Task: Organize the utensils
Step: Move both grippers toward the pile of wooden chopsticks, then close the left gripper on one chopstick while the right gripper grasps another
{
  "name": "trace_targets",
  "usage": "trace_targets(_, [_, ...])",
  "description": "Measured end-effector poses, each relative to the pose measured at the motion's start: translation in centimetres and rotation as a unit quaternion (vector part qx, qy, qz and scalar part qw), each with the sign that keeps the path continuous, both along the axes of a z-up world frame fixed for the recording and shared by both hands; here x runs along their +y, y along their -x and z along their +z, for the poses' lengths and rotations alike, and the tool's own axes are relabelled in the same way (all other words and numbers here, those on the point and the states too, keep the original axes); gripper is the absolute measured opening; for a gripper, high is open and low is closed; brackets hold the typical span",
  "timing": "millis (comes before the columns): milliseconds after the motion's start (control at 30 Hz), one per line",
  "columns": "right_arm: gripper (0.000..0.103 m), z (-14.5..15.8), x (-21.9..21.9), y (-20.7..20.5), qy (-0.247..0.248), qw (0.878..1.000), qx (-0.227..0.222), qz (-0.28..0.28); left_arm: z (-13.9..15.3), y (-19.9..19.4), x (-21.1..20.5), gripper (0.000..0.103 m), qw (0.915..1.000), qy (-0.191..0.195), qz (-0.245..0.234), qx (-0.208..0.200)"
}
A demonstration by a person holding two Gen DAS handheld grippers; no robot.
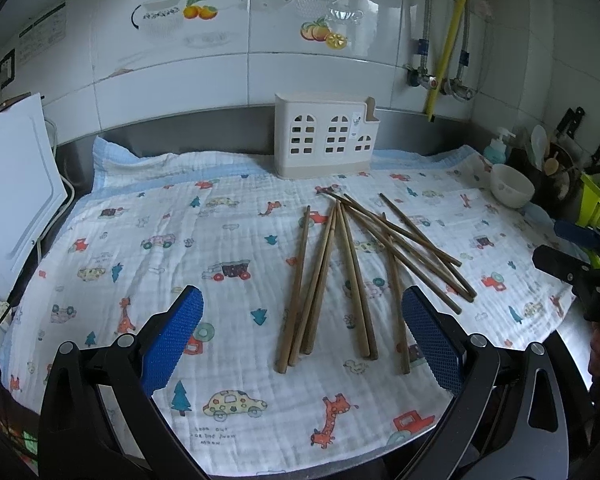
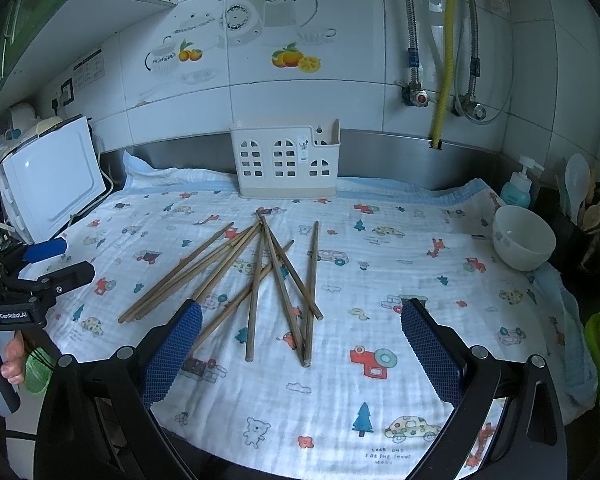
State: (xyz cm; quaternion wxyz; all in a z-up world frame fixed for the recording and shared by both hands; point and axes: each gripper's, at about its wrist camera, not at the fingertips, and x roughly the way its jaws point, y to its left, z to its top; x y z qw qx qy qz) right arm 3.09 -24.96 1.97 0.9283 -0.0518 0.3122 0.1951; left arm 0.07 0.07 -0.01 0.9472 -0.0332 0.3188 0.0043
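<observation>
Lying loose: eight chopsticks [image 1: 340, 276], one holder [image 1: 326, 142], one bowl [image 1: 512, 190].

- chopsticks [image 1: 332, 280]: brown
- cloth [image 1: 220, 240]: white, cartoon cars/trees/giraffes print, light-blue border
- holder [image 1: 324, 142]: cream, window cutouts
- bowl [image 2: 522, 238]: white
- pads [image 2: 172, 356]: blue, dotted
- soap bottle [image 2: 518, 188]: teal

The chopsticks [image 1: 356, 276] lie fanned and crossing on the cloth [image 1: 148, 216], in front of the holder [image 1: 326, 140], which stands at the wall. A bowl [image 1: 512, 184] sits right of them; a board [image 1: 14, 192] leans at left.
</observation>
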Motion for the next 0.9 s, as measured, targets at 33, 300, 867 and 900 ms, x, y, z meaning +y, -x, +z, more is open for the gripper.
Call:
trace_targets(33, [0.097,0.0,0.0,0.0,0.0,1.0,0.0,0.0,0.0,0.0,0.0,0.098,1.0,0.002,0.0,0.001])
trace_targets(300, [0.096,-0.6,-0.2,-0.6,0.003,1.0,0.0,0.004,-0.5,-0.5,0.6,0.098,0.9999,0.009,0.003,0.006])
trace_targets(867, [0.078,-3.4,0.4,-4.2,0.026,0.999,0.02,0.043,-2.5,-2.3,3.2,0.098,0.9988,0.002,0.048,0.011])
trace_targets(900, [0.076,-3.6,0.6,-4.4,0.028,0.998,0.023,0.047,-2.8,-2.6,3.3,0.098,0.9987,0.005,0.048,0.016])
